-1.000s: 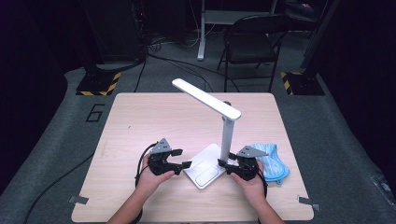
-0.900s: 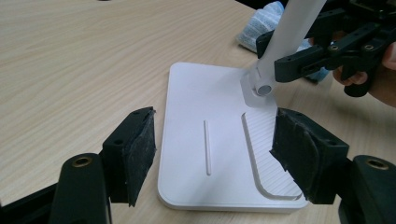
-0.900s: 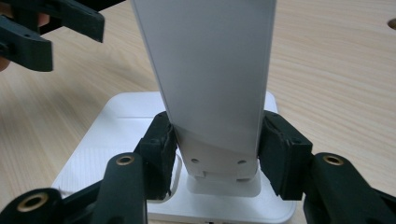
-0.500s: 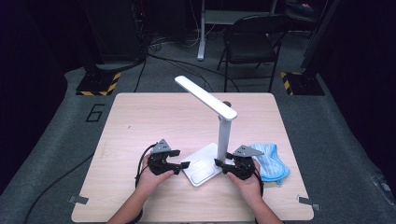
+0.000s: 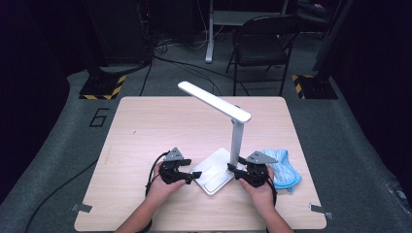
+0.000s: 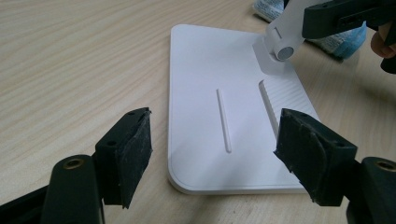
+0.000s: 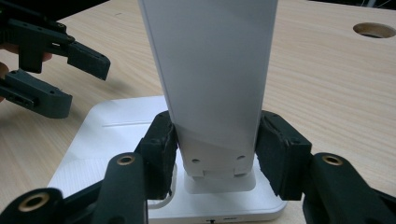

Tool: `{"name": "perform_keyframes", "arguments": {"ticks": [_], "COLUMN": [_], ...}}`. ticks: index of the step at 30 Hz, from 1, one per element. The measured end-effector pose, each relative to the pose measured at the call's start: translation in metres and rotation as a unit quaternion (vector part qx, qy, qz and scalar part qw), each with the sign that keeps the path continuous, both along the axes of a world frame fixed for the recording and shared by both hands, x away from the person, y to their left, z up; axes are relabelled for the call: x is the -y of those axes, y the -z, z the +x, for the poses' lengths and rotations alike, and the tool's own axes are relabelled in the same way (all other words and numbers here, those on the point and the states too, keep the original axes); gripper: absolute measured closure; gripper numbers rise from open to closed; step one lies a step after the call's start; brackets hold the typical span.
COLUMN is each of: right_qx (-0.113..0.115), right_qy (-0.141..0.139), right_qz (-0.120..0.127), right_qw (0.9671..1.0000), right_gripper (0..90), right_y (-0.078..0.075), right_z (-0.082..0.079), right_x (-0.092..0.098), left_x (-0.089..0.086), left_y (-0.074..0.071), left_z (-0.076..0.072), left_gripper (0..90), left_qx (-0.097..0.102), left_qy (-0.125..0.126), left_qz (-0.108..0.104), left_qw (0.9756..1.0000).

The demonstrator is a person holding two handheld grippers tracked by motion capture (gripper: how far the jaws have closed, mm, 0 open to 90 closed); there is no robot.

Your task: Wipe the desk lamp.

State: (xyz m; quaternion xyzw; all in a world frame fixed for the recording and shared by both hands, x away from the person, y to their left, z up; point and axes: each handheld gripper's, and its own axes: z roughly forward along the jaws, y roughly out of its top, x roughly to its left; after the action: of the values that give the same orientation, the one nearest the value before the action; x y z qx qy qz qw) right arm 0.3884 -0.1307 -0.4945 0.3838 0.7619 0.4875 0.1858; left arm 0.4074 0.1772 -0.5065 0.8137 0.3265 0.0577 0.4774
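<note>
A white desk lamp stands on the table with its flat base [image 5: 214, 175] near the front edge, an upright post [image 5: 236, 141] and a long head [image 5: 214, 101] slanting back left. My right gripper [image 7: 212, 144] is shut on the foot of the post [image 7: 210, 70], a pad pressed on each side; its jaws have just been closing slightly. My left gripper [image 6: 215, 135] is open, low over the table, its jaws straddling the near end of the base [image 6: 210, 84] without touching it. From above, the left gripper [image 5: 194, 175] is at the base's left edge and the right gripper [image 5: 232, 170] at the post.
A blue cloth [image 5: 284, 167] lies bunched just right of my right hand. The wooden table [image 5: 145, 126] has a round cable hole [image 7: 373, 29] at the back. A folding chair [image 5: 262, 43] and stands are on the floor behind the table.
My left gripper has sunk a little towards the table at the lamp base. The right hand and the lamp have stayed put.
</note>
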Motion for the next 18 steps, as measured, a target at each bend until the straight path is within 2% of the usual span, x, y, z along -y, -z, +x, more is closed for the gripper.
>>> {"name": "perform_keyframes", "arguments": {"ticks": [2, 9, 10, 12, 14, 17, 18], "right_qx": [-0.005, -0.011, -0.016, -0.018, -0.019, -0.017, -0.009], "right_qy": [-0.005, -0.008, 0.003, 0.008, 0.010, 0.010, 0.012], "right_qz": [-0.001, 0.008, 0.011, 0.012, 0.014, 0.014, 0.012], "right_qw": [1.0000, 0.9999, 0.9998, 0.9997, 0.9997, 0.9997, 0.9998], "right_gripper": [49.8, 49.1, 48.6, 48.2, 47.6, 47.5, 47.5], "right_y": [-0.0005, 0.0000, 0.0001, -0.0004, -0.0017, -0.0051, -0.0061], "right_z": [0.0014, 0.0050, 0.0056, 0.0058, 0.0073, 0.0081, 0.0088], "right_x": [0.0008, 0.0013, 0.0018, 0.0018, 0.0004, -0.0018, -0.0029], "left_x": [-0.0008, -0.0025, -0.0028, -0.0022, -0.0016, -0.0008, -0.0002], "left_y": [0.0005, 0.0024, 0.0022, 0.0027, 0.0025, 0.0024, 0.0025], "left_z": [0.0005, 0.0016, 0.0009, 0.0004, 0.0006, 0.0001, -0.0002], "left_gripper": [26.3, 26.2, 26.3, 26.2, 26.2, 26.2, 26.2], "left_qx": [-0.005, -0.003, -0.008, -0.007, -0.001, -0.005, -0.007], "left_qy": [0.003, 0.004, 0.001, -0.005, 0.000, -0.001, -0.001], "left_qz": [0.005, 0.010, 0.008, 0.003, 0.006, 0.006, 0.006], "left_qw": [1.0000, 0.9999, 0.9999, 1.0000, 1.0000, 1.0000, 1.0000]}}
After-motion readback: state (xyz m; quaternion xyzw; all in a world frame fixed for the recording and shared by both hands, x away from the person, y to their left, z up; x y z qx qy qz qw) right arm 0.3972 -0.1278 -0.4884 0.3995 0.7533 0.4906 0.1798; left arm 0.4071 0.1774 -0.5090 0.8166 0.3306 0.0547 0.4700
